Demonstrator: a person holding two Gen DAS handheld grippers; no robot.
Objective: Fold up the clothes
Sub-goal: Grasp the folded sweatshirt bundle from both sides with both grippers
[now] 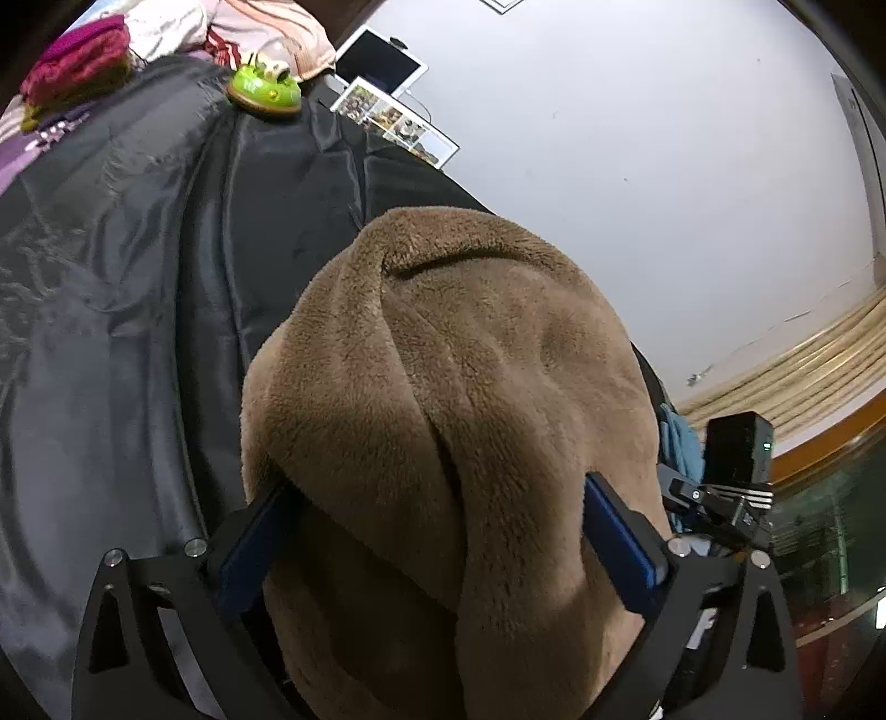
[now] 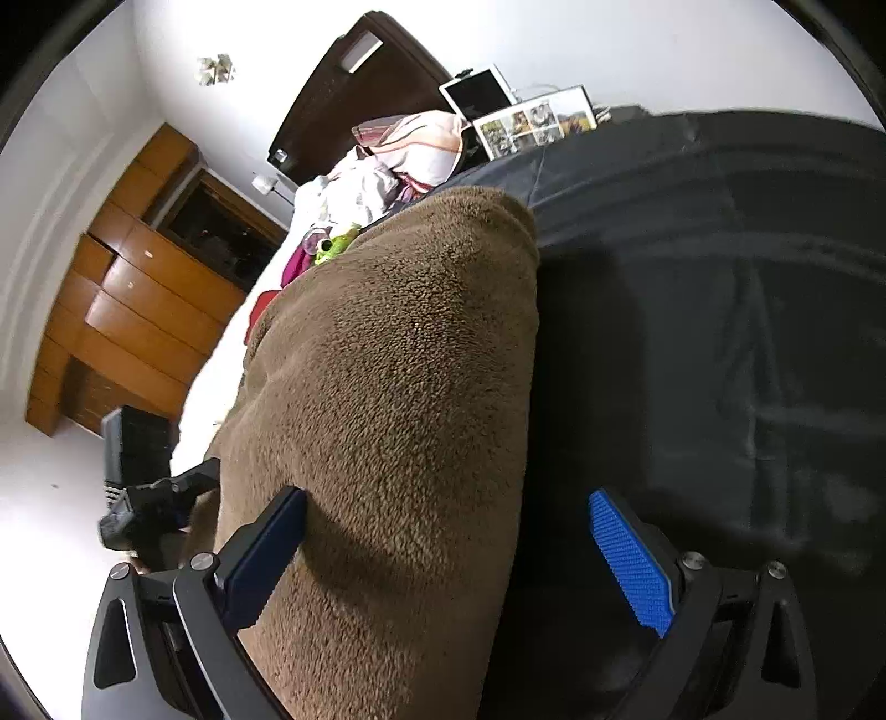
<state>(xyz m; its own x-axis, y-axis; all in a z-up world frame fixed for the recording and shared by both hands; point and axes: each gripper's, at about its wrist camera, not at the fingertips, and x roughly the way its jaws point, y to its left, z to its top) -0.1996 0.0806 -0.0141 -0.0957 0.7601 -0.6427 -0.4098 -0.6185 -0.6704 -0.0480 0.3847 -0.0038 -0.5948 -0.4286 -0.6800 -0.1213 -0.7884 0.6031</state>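
Two Tongs Over a Fuzzy Brown Cloth

Two tongs point down at one fuzzy brown cloth (image 1: pixel 459 399) that lies bunched up on a bed with a dark, shiny cover (image 1: pixel 127 288).

From the left wrist camera, the left tongs (image 1: pixel 437 531) are spread wide apart. The brown cloth fills the space between the two blue pads (image 1: pixel 620 543). The cloth folds over itself in thick, soft rolls. I cannot tell for sure if the pads press on it, but they stand wide and look loose.

From the right wrist camera, the right tongs (image 2: pixel 448 559) are also wide apart. The brown cloth lies against the left-hand pad (image 2: pixel 266 559) in the picture. The bright blue pad (image 2: pixel 631 559) on the other side is clear of the cloth, with only the dark bed cover behind it.

At the far end of the bed sits a green toy (image 1: pixel 264 91). Near it are a pile of pink and white bedding (image 1: pixel 260 27), a tablet (image 1: pixel 382 61) and a sheet of photos (image 1: pixel 396 122). A wooden cupboard (image 2: pixel 133 310) stands by the white wall.
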